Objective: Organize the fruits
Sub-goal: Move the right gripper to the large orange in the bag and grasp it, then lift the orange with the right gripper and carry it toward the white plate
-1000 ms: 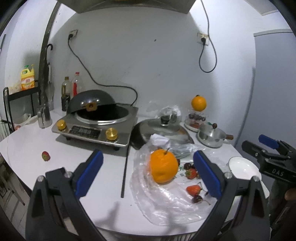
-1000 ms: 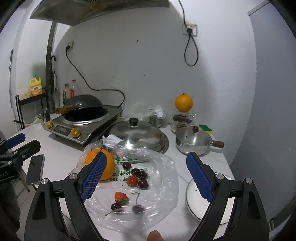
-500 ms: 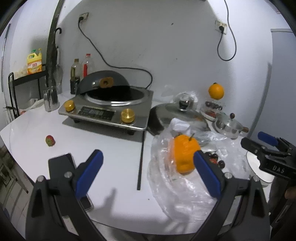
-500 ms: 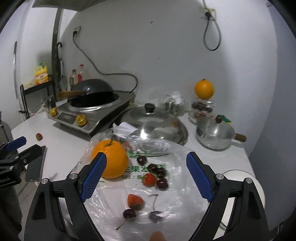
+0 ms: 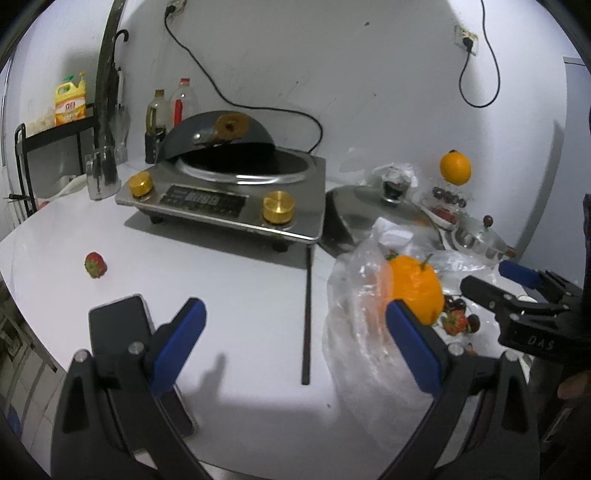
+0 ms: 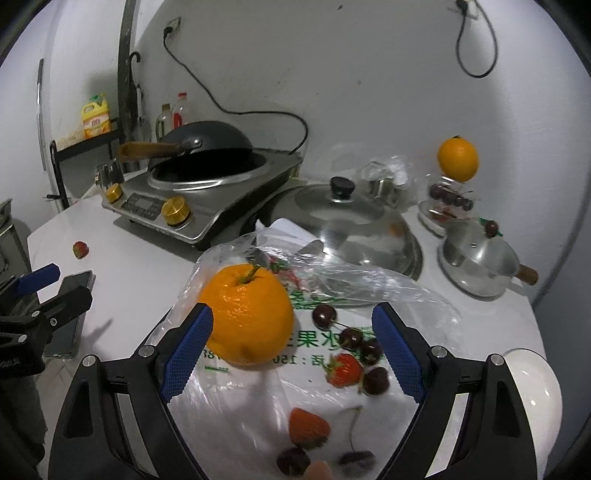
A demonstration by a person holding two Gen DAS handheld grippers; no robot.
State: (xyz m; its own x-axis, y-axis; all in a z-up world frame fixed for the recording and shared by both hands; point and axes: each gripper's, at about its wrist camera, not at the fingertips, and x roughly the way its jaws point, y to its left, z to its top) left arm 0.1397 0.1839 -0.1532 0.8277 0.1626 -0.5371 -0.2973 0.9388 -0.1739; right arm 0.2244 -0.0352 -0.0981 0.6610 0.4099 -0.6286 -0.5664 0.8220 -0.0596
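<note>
Two wide-open, empty grippers, left [image 5: 291, 336] and right [image 6: 291, 349], are poised; a round orange [image 6: 246, 314] on the clear plastic bag [image 6: 369, 295] is approached, so closing the right's jaws around it seems next.

A white wall [image 6: 369, 92] rises behind the white countertop [image 5: 240, 295]. Left of the induction cooker [image 5: 225, 192], a black wire rack [image 5: 48, 147] stands. 2 wall sockets [image 5: 466, 35] hang above it.
</note>
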